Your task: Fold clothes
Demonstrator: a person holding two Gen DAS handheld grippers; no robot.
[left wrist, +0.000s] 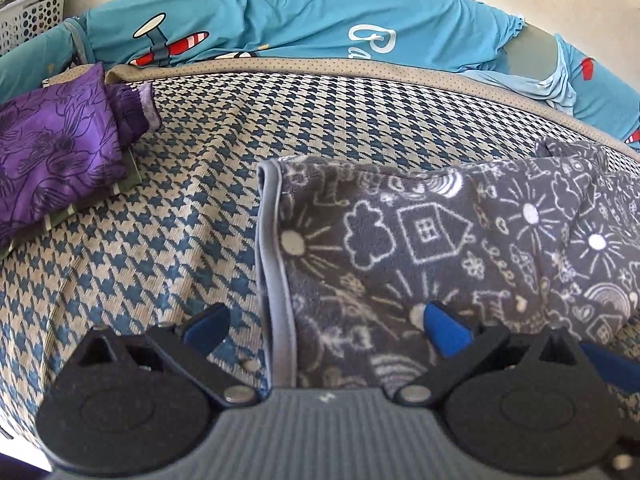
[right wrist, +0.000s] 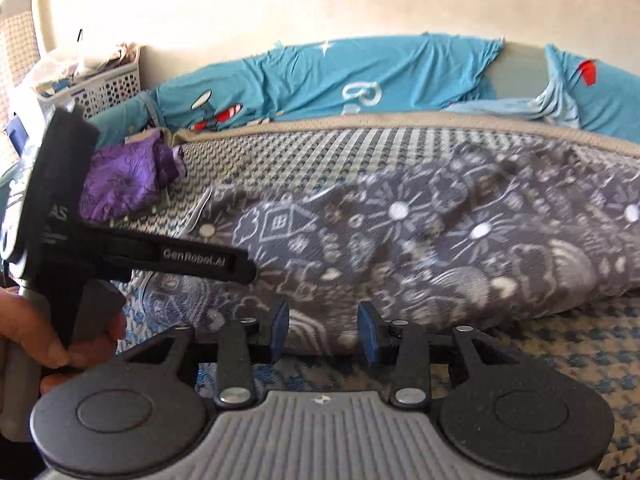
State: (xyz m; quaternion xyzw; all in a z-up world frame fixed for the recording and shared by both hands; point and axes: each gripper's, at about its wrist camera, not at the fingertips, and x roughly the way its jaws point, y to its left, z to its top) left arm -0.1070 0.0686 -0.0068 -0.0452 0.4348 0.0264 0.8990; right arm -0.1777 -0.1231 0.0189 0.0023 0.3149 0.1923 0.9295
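On the far left of the left wrist view, a white perforated laundry basket (left wrist: 32, 8) stands in the corner, and below it a folded purple floral garment (left wrist: 56, 148) rests on top of another folded piece on the houndstooth bed cover (left wrist: 168, 208). Behind them a blue pillow (left wrist: 280, 16) printed with a plane and stars runs along the wall. Toward the middle, the left gripper (left wrist: 324, 322) has its fingers spread wide, holding nothing: its left pad sits over bare cover, its right pad over the cloth, and the grey-trimmed edge of the grey doodle-print fleece garment (left wrist: 460, 240) runs between them. That garment lies on the cover from the centre to the right edge of the view, rumpled along its far side.

Across in the right wrist view, a person's hand (right wrist: 36, 344) at the left edge grips the handle of the left gripper, whose dark body reaches over the fleece garment (right wrist: 440, 232). Further right, the right gripper (right wrist: 323, 332) is parted with a moderate gap, empty, its blue pads just at the garment's near edge. The garment, blurred here, spreads rightward over the cover (right wrist: 560, 344).
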